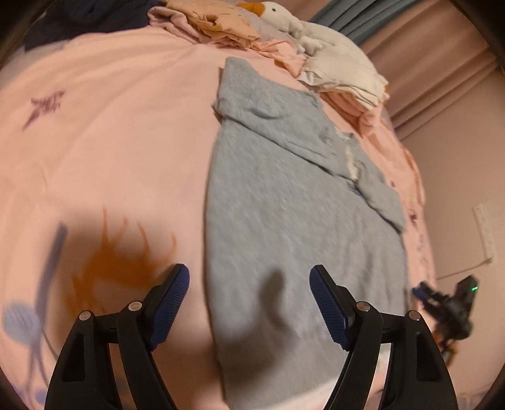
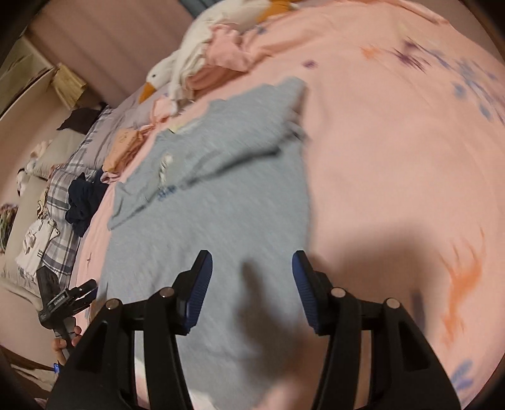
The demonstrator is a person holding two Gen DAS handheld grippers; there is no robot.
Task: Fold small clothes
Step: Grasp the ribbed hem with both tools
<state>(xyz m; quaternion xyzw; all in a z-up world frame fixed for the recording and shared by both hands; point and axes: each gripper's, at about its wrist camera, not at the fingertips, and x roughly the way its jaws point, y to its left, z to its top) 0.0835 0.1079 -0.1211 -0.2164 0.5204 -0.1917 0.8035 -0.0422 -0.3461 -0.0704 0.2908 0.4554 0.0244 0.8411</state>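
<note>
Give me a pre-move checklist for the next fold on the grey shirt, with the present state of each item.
1. Left gripper open, nothing between its jaws: ok.
2. Right gripper open, nothing held: ok.
3. Grey shirt lying flat on the pink bedsheet: ok.
4. Both sleeves folded in over the body: ok.
5. Near hem visible and within grasp: cannot tell, it runs behind the grippers at the bottom of both views.
6. Clothes pile and goose plush clear of the shirt's far end: not ok, the pile lies right against it.
</note>
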